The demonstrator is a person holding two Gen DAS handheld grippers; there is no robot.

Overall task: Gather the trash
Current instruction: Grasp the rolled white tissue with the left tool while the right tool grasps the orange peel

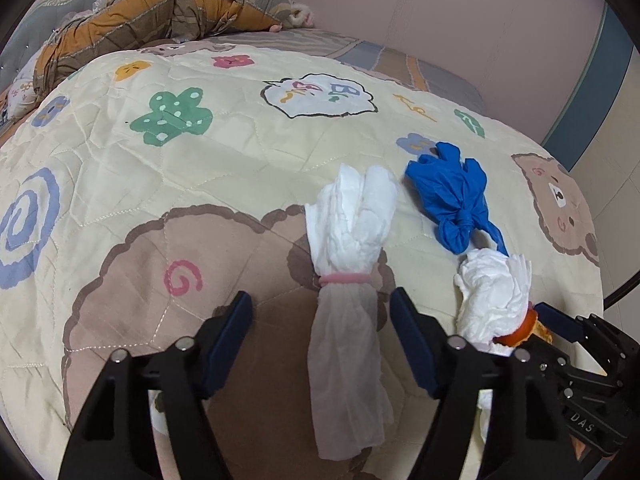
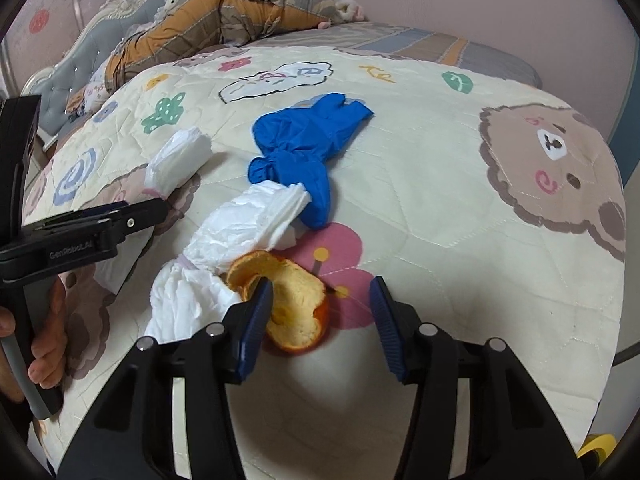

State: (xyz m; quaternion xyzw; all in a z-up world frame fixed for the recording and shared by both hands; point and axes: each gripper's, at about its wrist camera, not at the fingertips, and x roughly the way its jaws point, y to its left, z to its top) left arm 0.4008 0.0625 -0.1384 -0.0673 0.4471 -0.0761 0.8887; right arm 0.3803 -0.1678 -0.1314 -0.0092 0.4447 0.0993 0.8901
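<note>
Trash lies scattered on the bed (image 1: 208,168), over a cartoon-printed quilt: four pieces, all near the two grippers.

The left gripper (image 1: 320,312) has its fingers released and spread wide, holding nothing. Between them lies a white tissue bundle (image 1: 348,248) cinched by a pink band (image 1: 347,279); its loose tail runs back between the fingers while its puffed head reaches out past their tips.

The right gripper (image 2: 320,296) is also released, its fingers parted. An orange peel (image 2: 296,312) sits against the inner face of its left finger, with plenty of bare quilt before the right finger. A second tissue wad (image 2: 232,252) lies just outside that left finger, touching the peel. Beyond both fingertips, a knotted blue glove (image 2: 304,152) rests with one end touching that wad.

My guess is that both are about to close. The risks:

- The peel is off-centre, so one finger could meet it first and shove it sideways instead of pinching it.
- The peel is curved and stiff; squeezed on its rim, it may flip or pop out.
- The wad beside it could be snagged too, dragging the glove.
- The left fingers might catch only the thin tail, or pinch the soft quilt with it.
</note>
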